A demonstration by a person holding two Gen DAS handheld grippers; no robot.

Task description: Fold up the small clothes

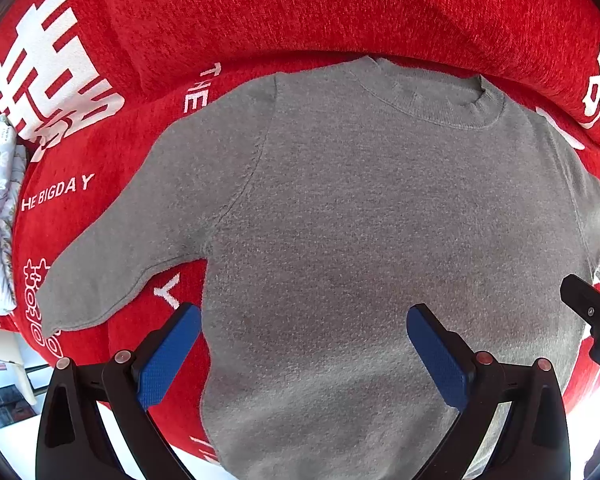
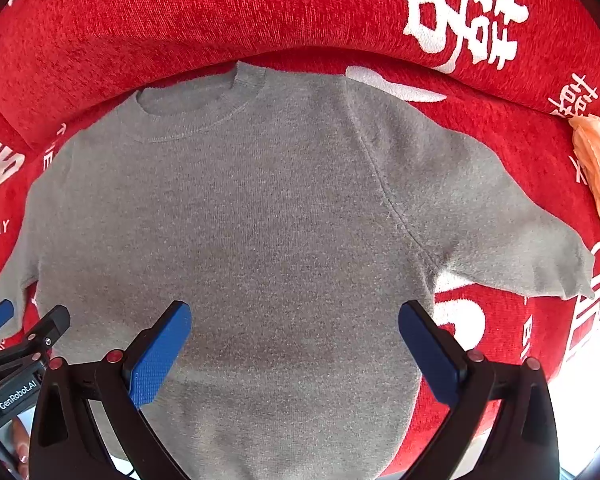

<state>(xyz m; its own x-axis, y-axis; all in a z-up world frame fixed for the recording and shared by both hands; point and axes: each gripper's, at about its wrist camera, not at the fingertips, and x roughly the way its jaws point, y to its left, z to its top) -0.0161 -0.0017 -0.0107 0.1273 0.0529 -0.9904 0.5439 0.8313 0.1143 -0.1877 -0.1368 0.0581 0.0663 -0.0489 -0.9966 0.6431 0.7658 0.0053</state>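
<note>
Now, sweater (image 1: 380,208): soft, light knit; you pinch its sleeve (image 1: 112,248) at nine o'clock.
Left hand-held gripper (image 1: 304,356): open, empty.
Right hand-held gripper (image 2: 294,354): open, empty.

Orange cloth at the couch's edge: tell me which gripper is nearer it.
Right. The right gripper hangs over the gray sweater, with the orange cloth off to its right. The left gripper is farther left.

Both cameras look down and forward from close above the hem end of a gray sweater (image 1: 360,220) spread flat on a red cover (image 1: 260,12), facing its collar. The left wrist view sits toward the garment's left side, taking in the left sleeve; the right wrist view sits rightward, taking in the other sleeve. Both share the sweater's body and collar, and each catches the other gripper at its edge.
</note>
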